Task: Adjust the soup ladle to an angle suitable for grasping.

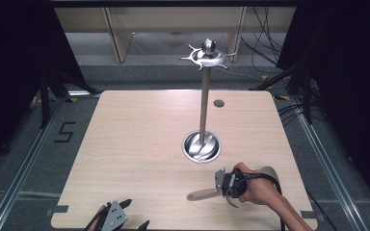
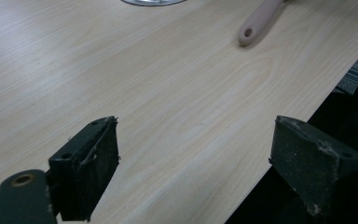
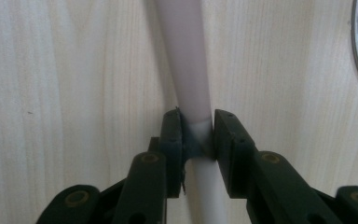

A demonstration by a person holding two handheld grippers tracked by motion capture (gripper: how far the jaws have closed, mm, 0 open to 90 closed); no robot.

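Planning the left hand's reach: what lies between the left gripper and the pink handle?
Bare table only, seen in the left gripper view between the left gripper and the handle.

A pale pinkish-beige plastic utensil handle (image 3: 186,56) lies on the light wood-grain table (image 1: 139,144) beside a shiny silver metal stand (image 1: 203,96), between black jaws.

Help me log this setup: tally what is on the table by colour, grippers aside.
Silver metal: 1, the hook stand with its round base.
Pale beige: 1, the utensil handle lying flat, clamped between the right gripper jaws.
Grey: 1, the small round disc set in the tabletop.
Total: 3
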